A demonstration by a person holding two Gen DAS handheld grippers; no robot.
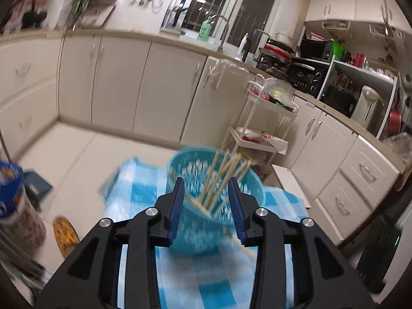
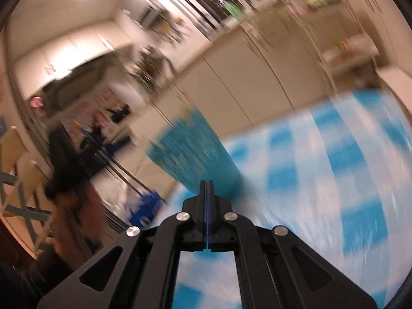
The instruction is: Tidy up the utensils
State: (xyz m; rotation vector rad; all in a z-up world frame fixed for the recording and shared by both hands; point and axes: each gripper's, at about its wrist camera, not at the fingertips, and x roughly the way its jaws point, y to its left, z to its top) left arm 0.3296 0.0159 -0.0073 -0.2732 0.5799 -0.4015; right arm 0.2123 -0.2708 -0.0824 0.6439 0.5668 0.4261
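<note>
Basket point(image 1: 195, 180): turquoise blue, pale speckle on its mesh.
Chopsticks point(image 1: 221, 177): light tan wood, inside the basket.
Tablecloth point(image 1: 139, 195): blue and white check, under the basket.
My left gripper point(image 1: 207, 206): black frame, blue pads point(image 1: 177, 203).
My right gripper point(image 2: 207, 193): black, with a thin blue seam.
Cabinets point(image 1: 121, 85): cream, behind the basket.

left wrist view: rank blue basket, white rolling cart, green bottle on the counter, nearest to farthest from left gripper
1. blue basket: just ahead of the open left gripper, on the checked cloth, chopsticks sticking out.
2. white rolling cart: beyond the basket, to the right, against the cabinets.
3. green bottle: farthest, up on the counter by the window.
</note>
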